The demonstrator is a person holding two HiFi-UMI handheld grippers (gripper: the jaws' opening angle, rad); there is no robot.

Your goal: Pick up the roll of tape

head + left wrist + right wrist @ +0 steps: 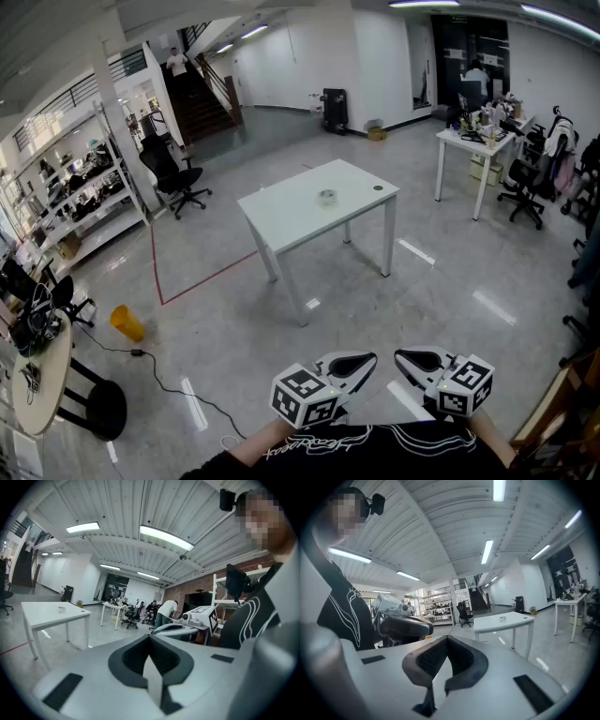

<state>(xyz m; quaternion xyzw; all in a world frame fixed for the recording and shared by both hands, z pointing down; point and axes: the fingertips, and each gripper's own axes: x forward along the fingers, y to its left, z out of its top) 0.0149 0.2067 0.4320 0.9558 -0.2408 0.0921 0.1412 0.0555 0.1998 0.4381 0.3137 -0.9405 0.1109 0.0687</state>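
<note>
The roll of tape (326, 197) is a small pale ring lying near the middle of a white table (281, 220), far ahead of me across the floor. Both grippers are held close to my body at the bottom of the head view, well short of the table. My left gripper (368, 359) has its jaws together with nothing between them, and so does my right gripper (400, 357). In the left gripper view the tape (61, 609) is a tiny speck on the table beyond the gripper (150, 638). The right gripper view shows the tape (502, 617) past that gripper (447, 639).
A small dark disc (378, 187) lies by the table's right corner. A black office chair (174, 176) and shelves (70, 192) stand at the left, a yellow bin (127, 322) and a stool (97, 408) nearer. Another white table (473, 141) with chairs is at the right.
</note>
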